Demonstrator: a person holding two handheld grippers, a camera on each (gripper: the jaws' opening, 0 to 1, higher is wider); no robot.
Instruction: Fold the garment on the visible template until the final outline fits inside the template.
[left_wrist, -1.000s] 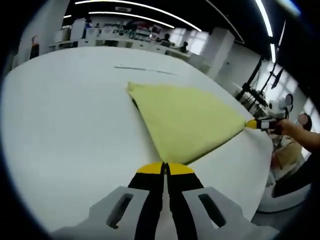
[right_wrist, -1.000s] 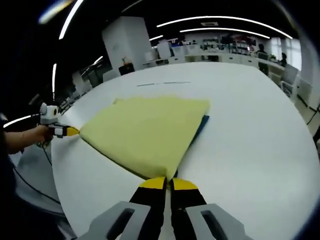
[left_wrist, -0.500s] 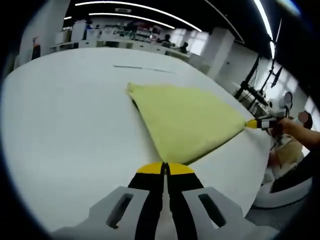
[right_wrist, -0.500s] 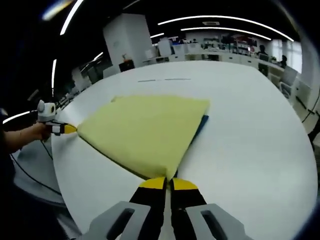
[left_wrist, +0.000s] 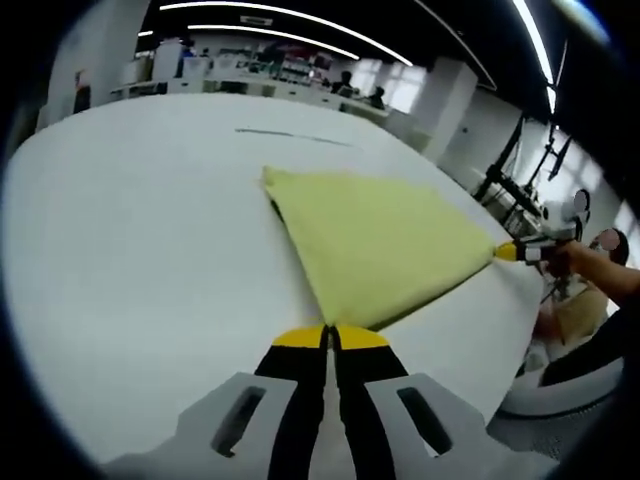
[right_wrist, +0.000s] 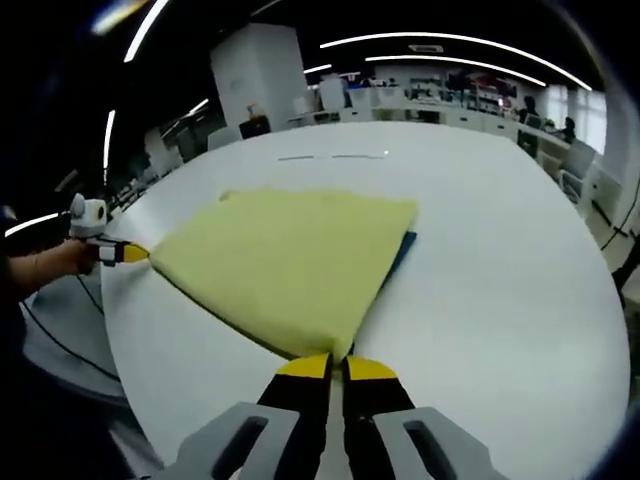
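Garment: the yellow garment (left_wrist: 385, 245) lies spread on the white table (left_wrist: 130, 230), pulled taut between your two grippers; it reads as a broad wedge in both views (right_wrist: 285, 255).
Template: a thin blue edge (right_wrist: 400, 252) shows under the garment's far right side in the right gripper view; a dark sliver sits along its left side in the left gripper view. The rest is covered.
Left gripper: your left gripper (left_wrist: 329, 335) has its jaws pressed together on the near corner of the garment.
Right gripper: your right gripper (right_wrist: 335, 365) is likewise closed tight on its own near corner; it also appears at the garment's right tip (left_wrist: 512, 252).
Background: long desks and ceiling light strips beyond the table.
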